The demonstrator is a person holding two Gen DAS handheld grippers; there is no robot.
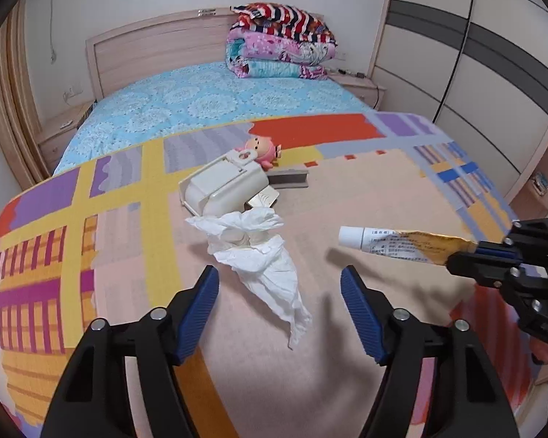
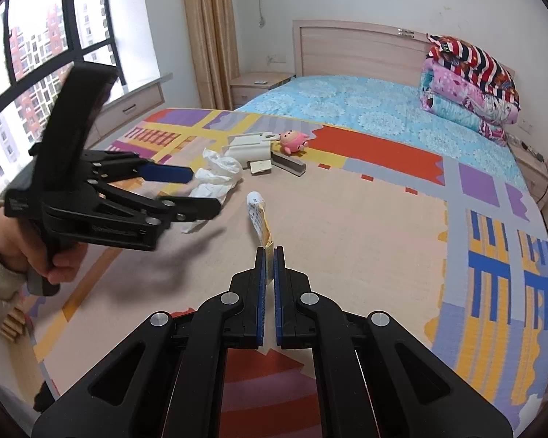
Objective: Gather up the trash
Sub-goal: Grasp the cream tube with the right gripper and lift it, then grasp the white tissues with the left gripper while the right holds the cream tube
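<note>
On the bed (image 1: 208,102), one tissue (image 1: 259,255) lay before the spread left hand-held gripper (image 1: 279,304), while only the right view showed the right hand-held gripper (image 2: 270,255) pinching one tube (image 2: 259,219) by its tail.

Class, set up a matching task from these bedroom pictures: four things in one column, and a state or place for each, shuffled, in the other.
1. tube
2. tissue
3. doll
4. quilts

A. stacked by the headboard
B. crumpled, ahead of the open left hand-held gripper
C. clamped in the right hand-held gripper
D. lying behind the white box

Pairs: 1-C, 2-B, 3-D, 4-A
</note>
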